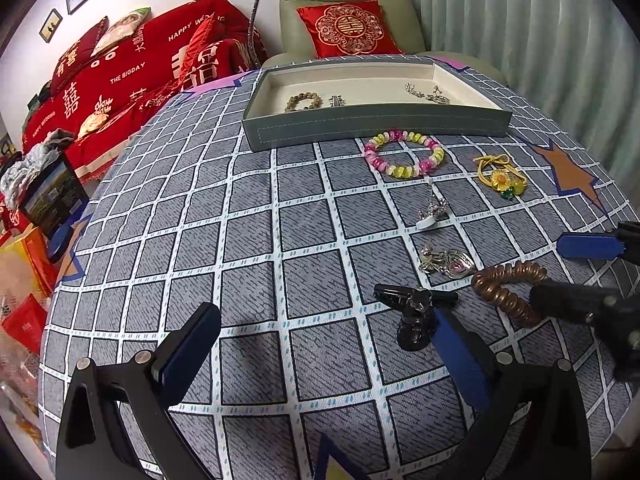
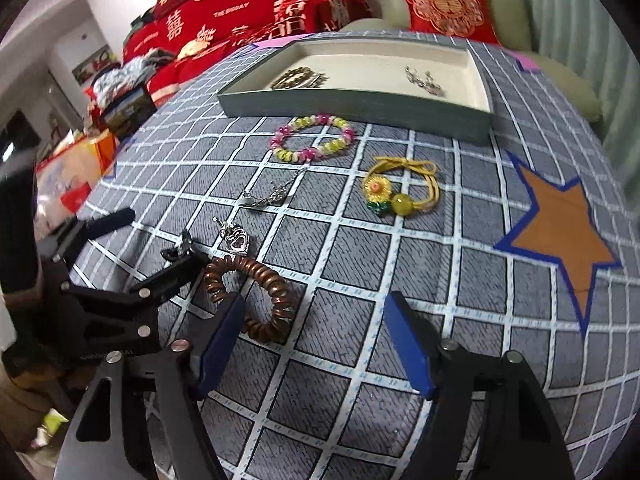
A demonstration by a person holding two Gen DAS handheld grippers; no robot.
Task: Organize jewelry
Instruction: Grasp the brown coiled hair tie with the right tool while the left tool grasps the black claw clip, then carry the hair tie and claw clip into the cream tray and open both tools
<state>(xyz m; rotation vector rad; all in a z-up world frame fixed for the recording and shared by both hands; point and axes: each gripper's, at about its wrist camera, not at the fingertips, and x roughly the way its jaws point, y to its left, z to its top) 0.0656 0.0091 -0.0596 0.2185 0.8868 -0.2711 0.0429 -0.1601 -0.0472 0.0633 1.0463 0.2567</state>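
Note:
A grey jewelry tray (image 1: pixel 376 126) (image 2: pixel 352 106) at the table's far side holds a brown bead bracelet (image 1: pixel 303 101) and silver pieces (image 1: pixel 428 93). In front of it lie a pink-yellow bead bracelet (image 1: pixel 404 153) (image 2: pixel 313 143), a yellow sunflower hair tie (image 1: pixel 502 176) (image 2: pixel 400 188), a silver crown pendant (image 1: pixel 434 210) (image 2: pixel 268 196), a heart pendant (image 1: pixel 452 261) (image 2: pixel 236 240), a black hair clip (image 1: pixel 414 312) and a brown spiral hair tie (image 1: pixel 506 288) (image 2: pixel 256 296). My left gripper (image 1: pixel 324 344) is open beside the clip. My right gripper (image 2: pixel 316 340) is open, its left finger (image 2: pixel 220 340) at the spiral tie.
The table wears a grey checked cloth (image 1: pixel 240 240) with an orange star (image 2: pixel 560 232). A red-covered sofa (image 1: pixel 120 76) and a green armchair (image 1: pixel 344 12) stand behind. Boxes and clutter (image 1: pixel 36 216) sit off the left edge.

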